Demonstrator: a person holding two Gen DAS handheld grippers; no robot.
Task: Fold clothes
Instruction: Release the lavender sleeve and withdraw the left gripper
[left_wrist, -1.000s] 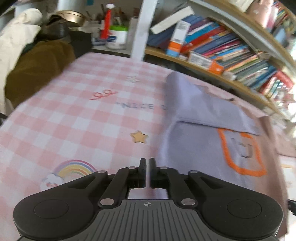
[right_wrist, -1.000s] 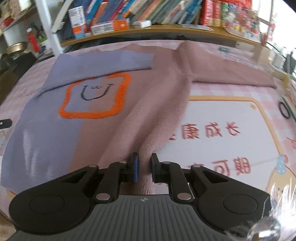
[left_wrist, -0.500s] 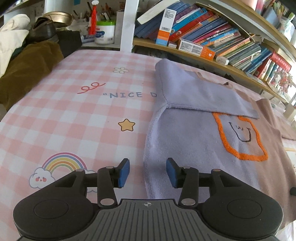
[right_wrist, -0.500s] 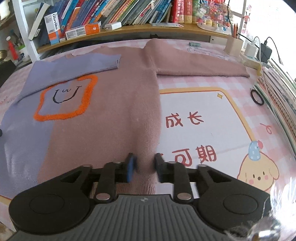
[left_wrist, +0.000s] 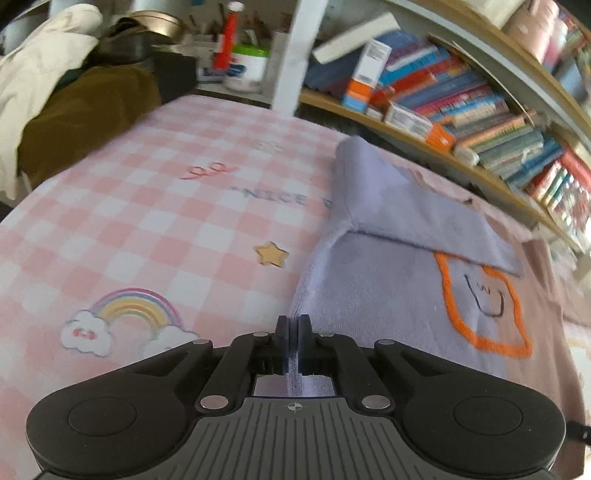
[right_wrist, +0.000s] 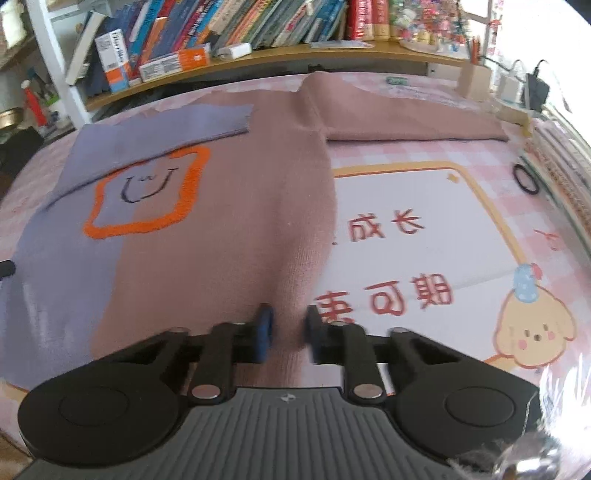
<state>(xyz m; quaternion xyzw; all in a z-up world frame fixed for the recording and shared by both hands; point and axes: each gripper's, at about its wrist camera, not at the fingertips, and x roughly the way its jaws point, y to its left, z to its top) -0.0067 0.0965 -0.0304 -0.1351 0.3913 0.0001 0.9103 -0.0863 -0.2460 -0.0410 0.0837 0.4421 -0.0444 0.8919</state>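
Since half a second ago: left gripper (left_wrist: 294, 343) reclosed, pinching near-left hem of two-tone sweater (left_wrist: 388, 295); right gripper (right_wrist: 286, 338) opened wider, straddling near-right hem, body running far.

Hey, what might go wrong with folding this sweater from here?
1. The left gripper pinches only the thin edge of the lilac-and-brown knit sweater; the hem may slip out when lifted.
2. The right gripper is open astride the brown hem, so lifting now would probably skew the fold.
3. The folded lilac sleeve may flop open.
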